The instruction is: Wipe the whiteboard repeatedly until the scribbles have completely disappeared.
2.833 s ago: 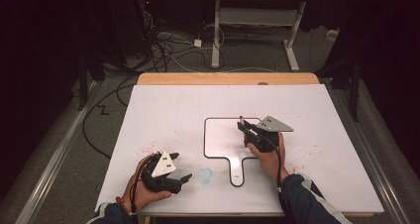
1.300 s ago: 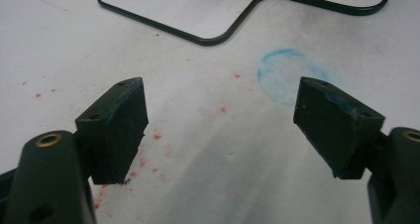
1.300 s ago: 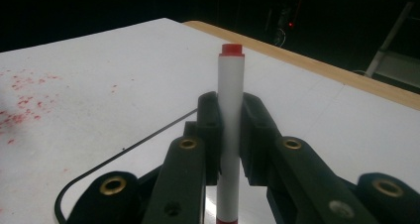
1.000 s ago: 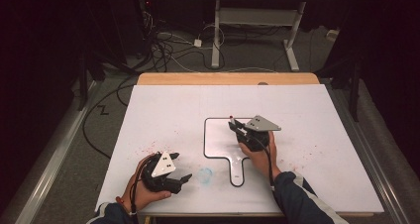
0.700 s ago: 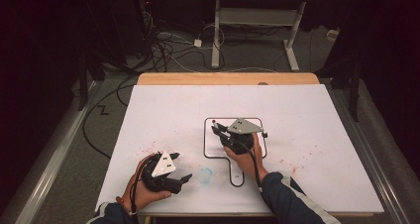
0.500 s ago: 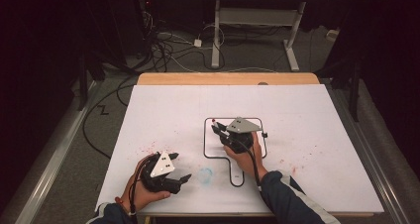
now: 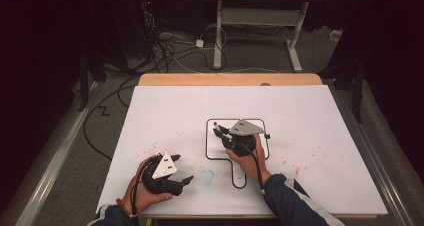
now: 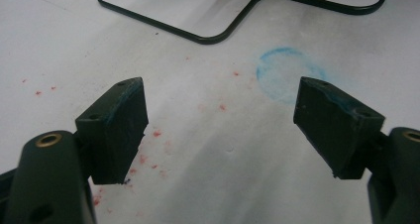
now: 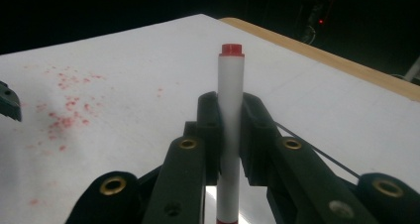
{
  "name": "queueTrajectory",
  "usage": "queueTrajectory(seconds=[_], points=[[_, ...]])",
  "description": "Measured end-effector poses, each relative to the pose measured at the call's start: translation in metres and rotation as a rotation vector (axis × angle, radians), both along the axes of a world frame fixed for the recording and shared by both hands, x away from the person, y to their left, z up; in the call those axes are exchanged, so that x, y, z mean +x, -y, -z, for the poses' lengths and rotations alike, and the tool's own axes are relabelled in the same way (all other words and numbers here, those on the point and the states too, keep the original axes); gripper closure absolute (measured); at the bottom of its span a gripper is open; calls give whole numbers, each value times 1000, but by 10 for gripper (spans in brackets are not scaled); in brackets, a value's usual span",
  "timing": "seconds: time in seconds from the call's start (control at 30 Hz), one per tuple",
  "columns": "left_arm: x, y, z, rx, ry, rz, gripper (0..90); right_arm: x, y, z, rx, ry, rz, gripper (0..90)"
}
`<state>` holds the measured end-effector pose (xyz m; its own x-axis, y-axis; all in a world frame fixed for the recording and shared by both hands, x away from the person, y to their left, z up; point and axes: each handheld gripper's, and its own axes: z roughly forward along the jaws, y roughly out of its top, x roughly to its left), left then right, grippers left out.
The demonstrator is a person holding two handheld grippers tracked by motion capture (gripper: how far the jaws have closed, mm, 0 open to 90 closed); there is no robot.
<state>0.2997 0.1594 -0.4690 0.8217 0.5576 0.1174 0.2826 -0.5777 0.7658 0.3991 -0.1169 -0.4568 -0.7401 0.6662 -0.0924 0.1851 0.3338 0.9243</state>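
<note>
Now the right gripper (image 7: 218, 132) is over the middle of the white board (image 7: 310, 111), and its two black jaws are pressed against a white marker (image 9: 230, 130) with a red end cap. In the right gripper view the marker stands upright between the jaws, its capped end rises above them, and its lower part goes down out of the picture. From the high view the gripper sits inside the black outline (image 7: 207, 141) that is drawn on the board, a rounded square with a handle shape toward the person, and the red tip of the marker shows just at the upper left corner of this outline. The left gripper (image 7: 184, 181) rests near the front edge of the board, held in the left hand (image 7: 142, 193), well apart from the right one. Its jaws are spread wide and hold nothing; in the left gripper view the board surface is visible between them. Just beside this gripper there is a pale blue circle smudge (image 8: 289, 78), and small red speckles (image 8: 148, 157) are scattered on the board around it. A wooden table edge (image 7: 230, 79) shows behind the board, and cables (image 7: 170, 46) lie on the floor beyond.
</note>
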Motion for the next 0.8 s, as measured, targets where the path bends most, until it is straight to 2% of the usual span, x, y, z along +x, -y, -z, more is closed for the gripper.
queueTrajectory(seconds=[0.2,0.3,0.43,0.53,0.6,0.8], points=[[0,1,0,1,0,-2,204,1,34,0,30,-20,64,821],[1,3,0,7,-2,0,204,-4,38,0,23,-9,55,821],[0,4,0,7,1,2,204,-7,43,-1,-18,15,61,821],[2,4,1,8,-4,1,204,-7,53,0,10,5,86,821],[3,4,1,9,-6,1,204,-8,52,1,21,8,72,821],[2,5,1,10,-2,6,204,-11,26,5,46,9,7,821]])
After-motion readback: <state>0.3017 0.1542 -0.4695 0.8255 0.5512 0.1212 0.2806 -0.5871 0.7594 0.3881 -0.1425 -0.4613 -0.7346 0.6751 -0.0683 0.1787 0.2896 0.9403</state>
